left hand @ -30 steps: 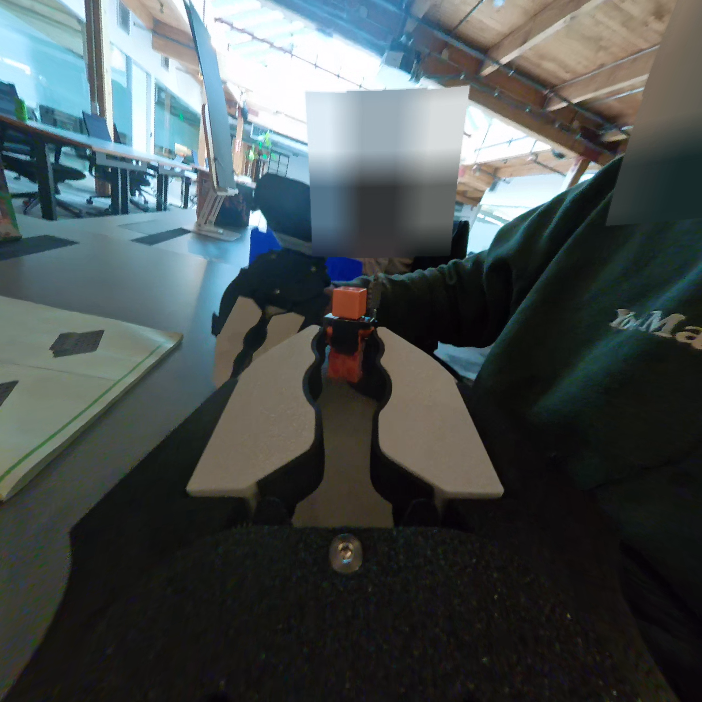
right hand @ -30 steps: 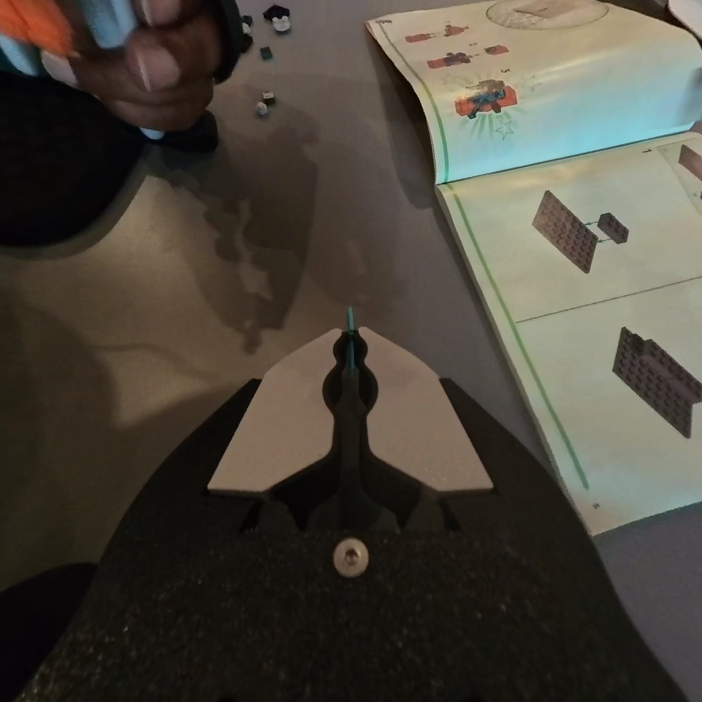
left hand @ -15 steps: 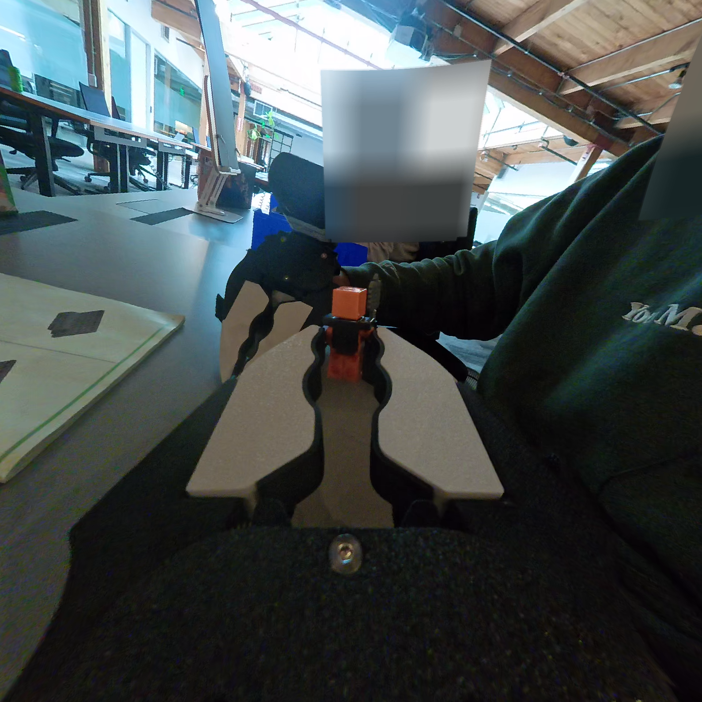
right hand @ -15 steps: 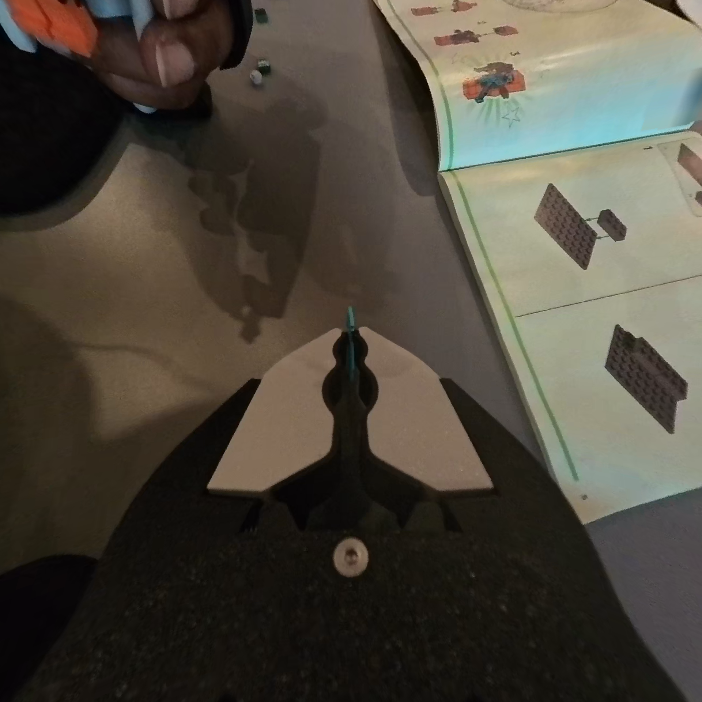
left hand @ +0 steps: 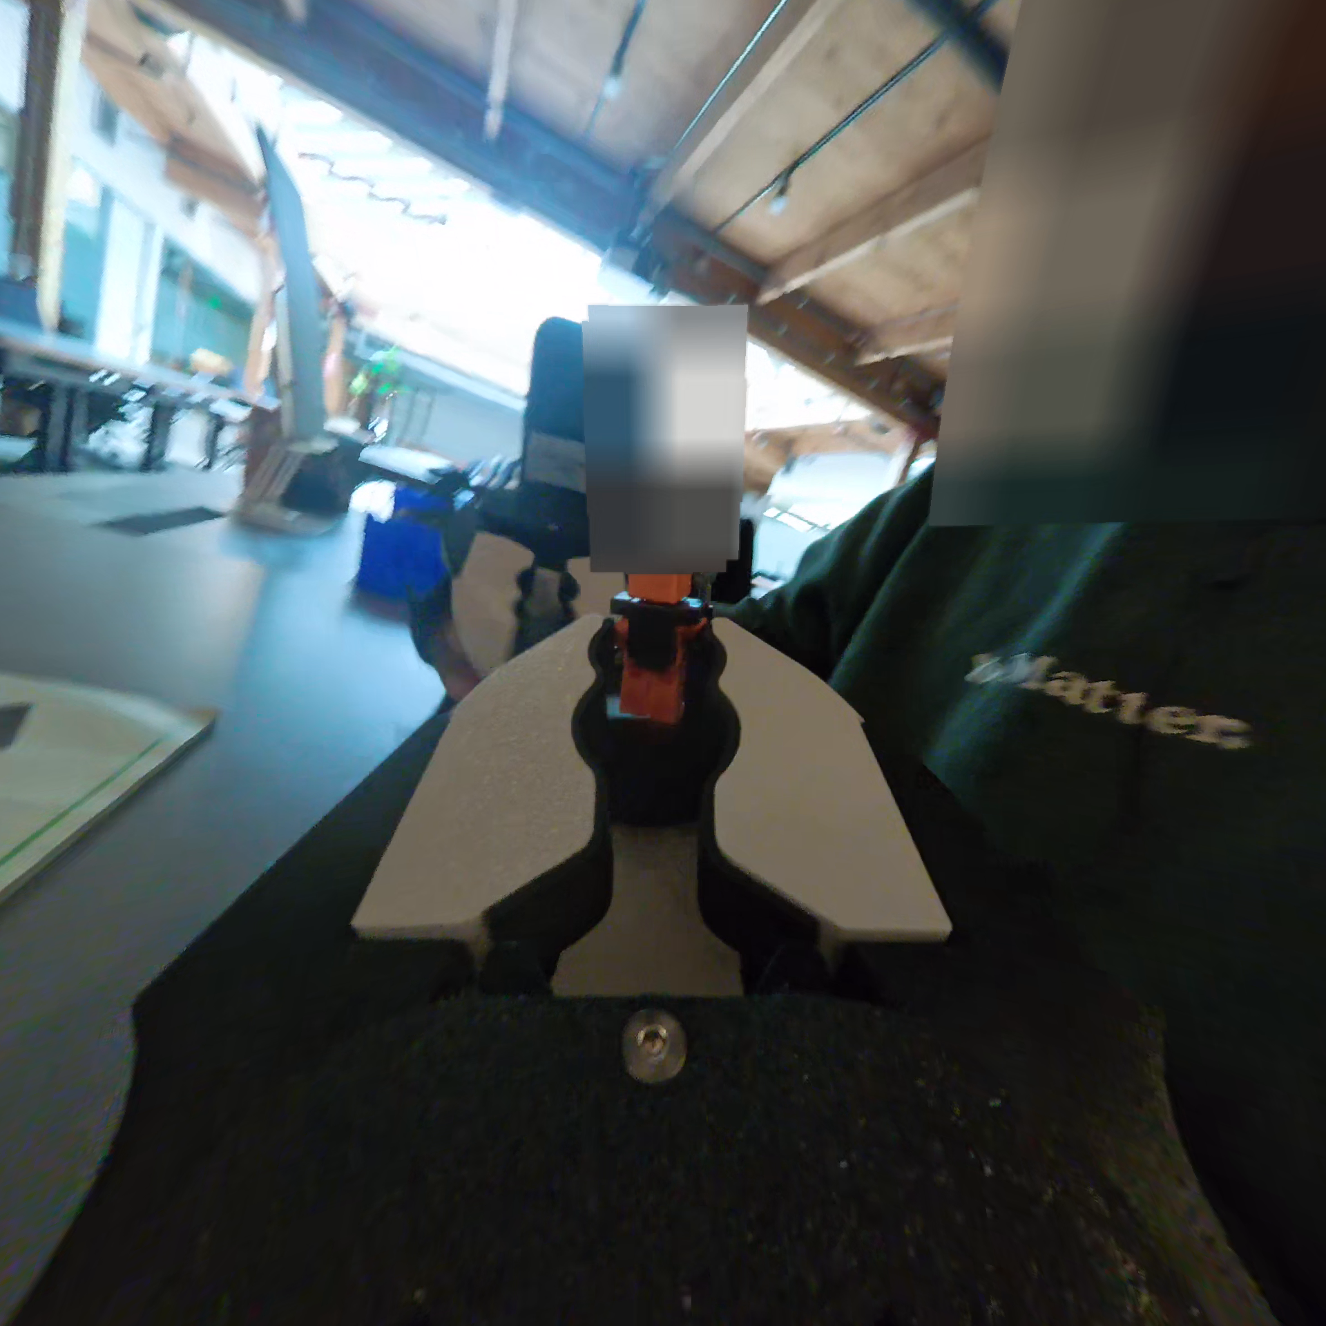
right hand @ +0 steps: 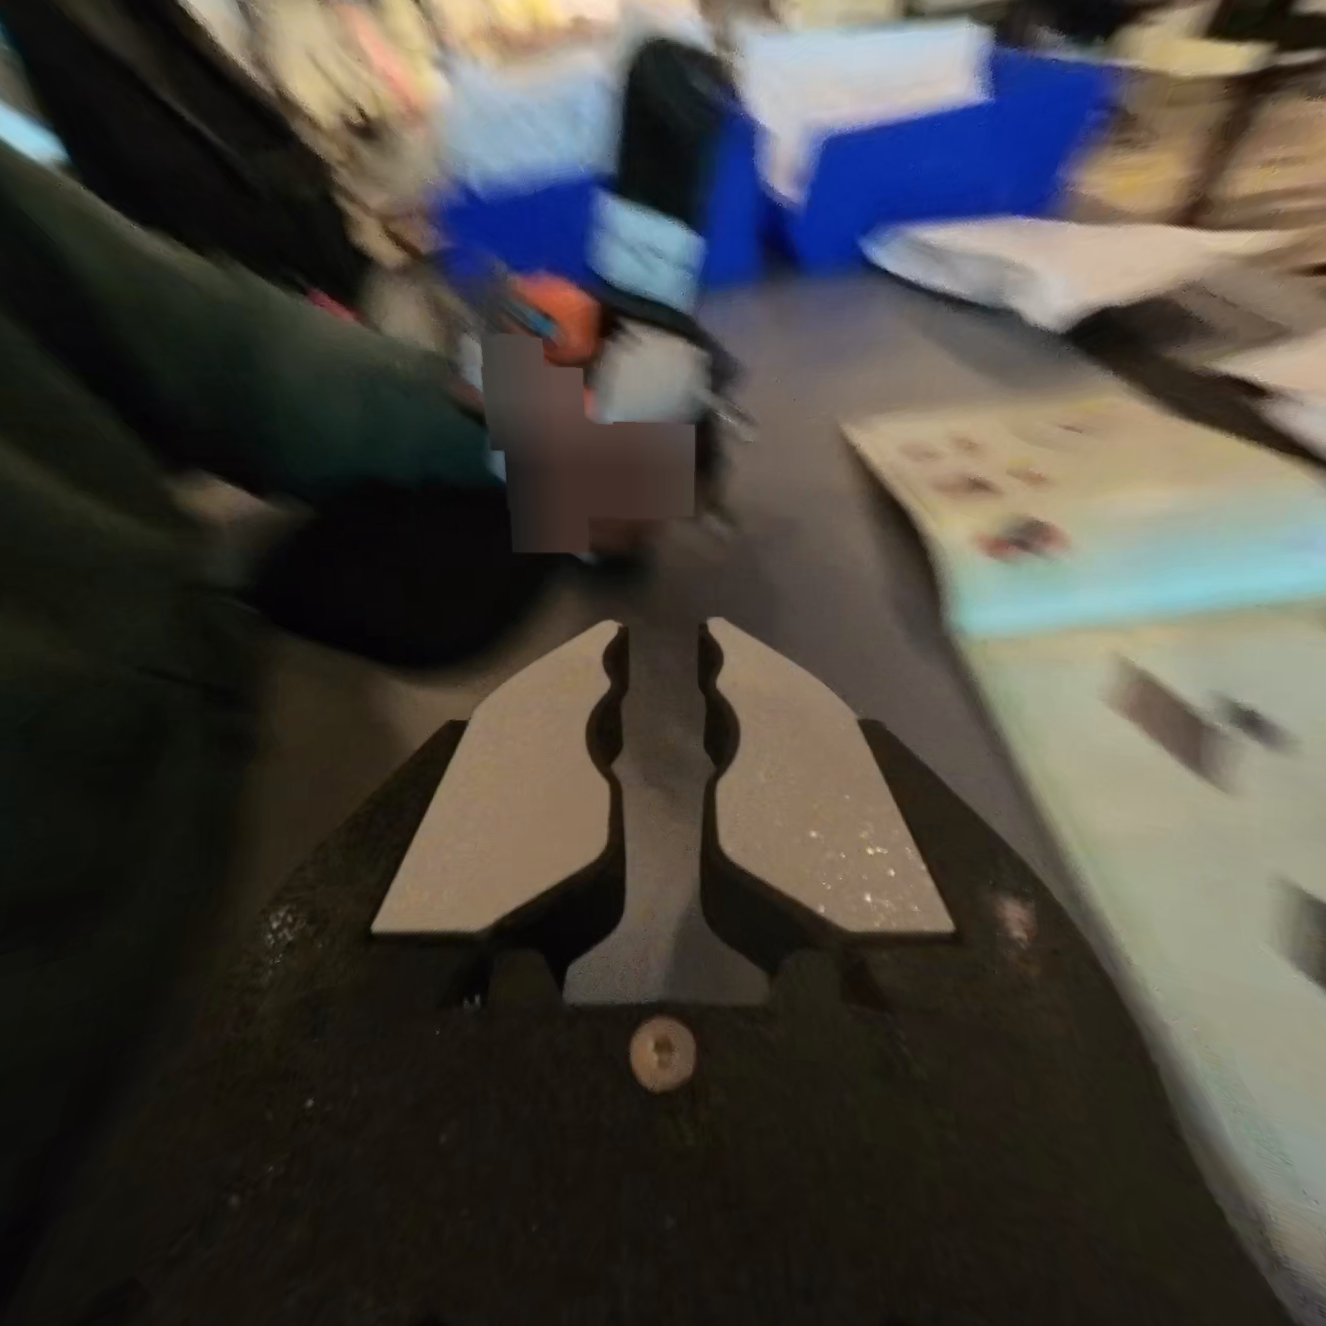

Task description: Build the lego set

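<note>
My left gripper (left hand: pixel 656 631) is shut on a small orange and black lego figure (left hand: pixel 649 682), held upright above the dark table (left hand: pixel 215 610); its top is hidden by a mosaic patch. My right gripper (right hand: pixel 661 631) is open, and only the table shows between its pads. The right wrist view is badly blurred; far off in it the left gripper (right hand: pixel 646 380) holds the orange piece (right hand: pixel 570 323). The right gripper's grey fingers (left hand: pixel 495 574) show behind the figure in the left wrist view.
An open instruction booklet lies on the table, at the left in the left wrist view (left hand: pixel 72 760) and at the right in the right wrist view (right hand: pixel 1112 574). A blue bin (right hand: pixel 897 194) stands at the back. A person's dark green sleeve (left hand: pixel 1076 717) is close on the right. My right fingertips sit around 7 cm from my left ones.
My right gripper was shut on a thin teal piece; its jaws have opened and the piece is gone from them. It has swung up towards the left gripper. The left grasp is unchanged.
</note>
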Demonstrator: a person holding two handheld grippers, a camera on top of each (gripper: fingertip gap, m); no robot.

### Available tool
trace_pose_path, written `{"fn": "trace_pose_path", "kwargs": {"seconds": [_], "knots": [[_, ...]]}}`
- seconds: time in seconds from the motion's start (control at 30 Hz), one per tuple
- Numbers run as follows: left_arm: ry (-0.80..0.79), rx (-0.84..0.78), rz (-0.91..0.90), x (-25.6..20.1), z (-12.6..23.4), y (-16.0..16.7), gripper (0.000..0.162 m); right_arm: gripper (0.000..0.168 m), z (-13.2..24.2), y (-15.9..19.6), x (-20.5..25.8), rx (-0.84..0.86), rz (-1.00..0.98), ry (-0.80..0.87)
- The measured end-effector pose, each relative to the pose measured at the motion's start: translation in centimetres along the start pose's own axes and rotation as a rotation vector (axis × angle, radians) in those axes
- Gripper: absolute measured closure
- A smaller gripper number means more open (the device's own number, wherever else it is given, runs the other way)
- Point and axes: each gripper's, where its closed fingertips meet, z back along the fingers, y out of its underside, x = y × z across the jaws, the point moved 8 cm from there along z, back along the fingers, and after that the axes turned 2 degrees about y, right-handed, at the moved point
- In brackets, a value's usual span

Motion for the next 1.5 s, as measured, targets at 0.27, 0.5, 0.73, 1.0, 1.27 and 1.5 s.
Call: {"fn": "trace_pose_path", "kwargs": {"seconds": [0.27, 0.5, 0.73, 1.0, 1.27, 1.5], "knots": [[0.049, -0.007, -0.034, -0.9, -0.3, -0.4, 0.139, 0.150, -3.7, -2.0, 1.9, -0.175, -0.283, -0.251], [0.054, -0.001, -0.049, -1.1, -0.3, -0.3, 0.139, 0.160, -3.5, -2.4, 1.4, -0.265, -0.422, -0.327], [0.003, 0.048, -0.112, -1.1, -0.2, -0.3, 0.139, 0.164, -3.5, -2.0, 1.1, -0.261, -0.542, -0.339], [-0.142, 0.195, -0.234, -0.4, -0.3, 0.4, 0.140, 0.165, -3.0, -0.7, 0.4, -0.206, -0.617, -0.243], [-0.262, 0.256, -0.275, 0.2, -0.5, 0.4, 0.138, 0.166, -2.5, -0.4, 0.0, -0.233, -0.574, -0.117], [-0.287, 0.269, -0.244, 0.6, -0.7, 0.8, 0.135, 0.168, -2.6, -0.6, 0.0, -0.307, -0.548, -0.045]]}}
